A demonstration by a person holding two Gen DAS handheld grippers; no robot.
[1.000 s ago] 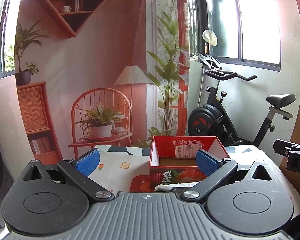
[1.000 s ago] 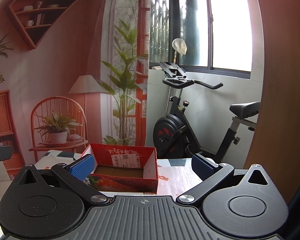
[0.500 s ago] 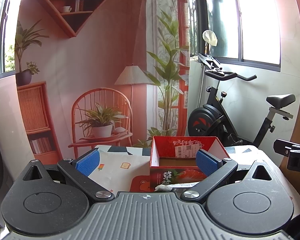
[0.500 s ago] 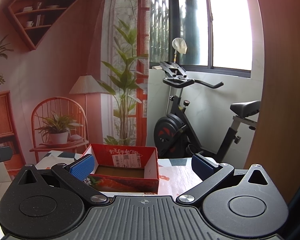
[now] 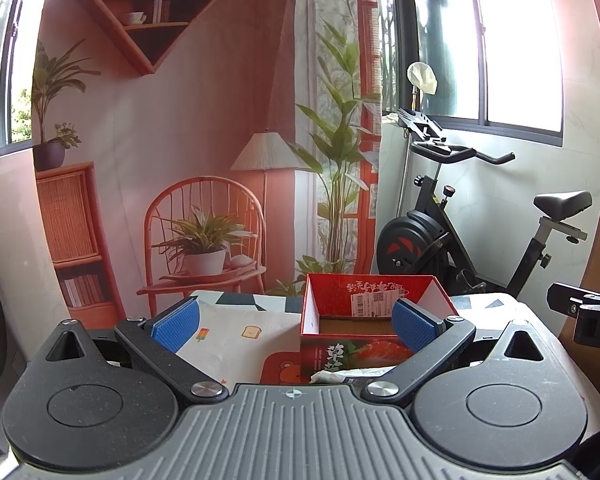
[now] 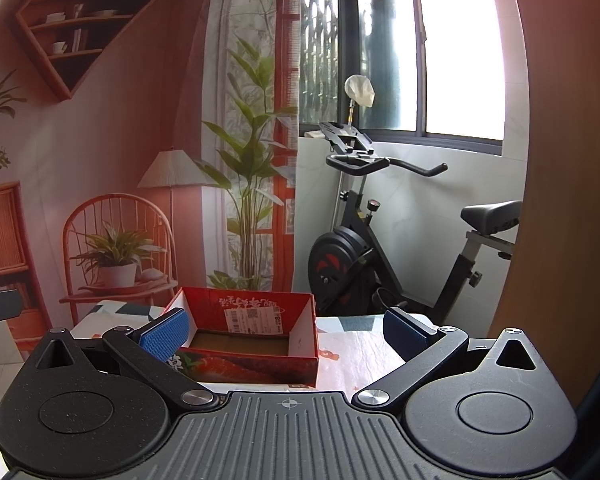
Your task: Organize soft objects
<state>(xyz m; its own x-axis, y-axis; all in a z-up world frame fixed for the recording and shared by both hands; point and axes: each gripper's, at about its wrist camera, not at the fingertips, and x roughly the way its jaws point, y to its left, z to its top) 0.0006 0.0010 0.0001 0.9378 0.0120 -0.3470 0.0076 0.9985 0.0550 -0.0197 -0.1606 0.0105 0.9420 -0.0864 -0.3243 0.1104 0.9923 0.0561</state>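
Both wrist views face forward, near, sharing red box [image 5: 364,320].

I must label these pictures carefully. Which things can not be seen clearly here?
- Left wrist view: the white crumpled thing before the red box is mostly hidden by the gripper body.
- Both views: the shipping label is too small to read.
- Right wrist view: the table near edge is hidden by the gripper body.

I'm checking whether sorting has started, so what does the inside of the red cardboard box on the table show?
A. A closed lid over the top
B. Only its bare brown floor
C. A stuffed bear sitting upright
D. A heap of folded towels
B: the right wrist view looks into the open-topped red box and shows only its bare brown cardboard floor, while both the left gripper and the right gripper are open and hold nothing.
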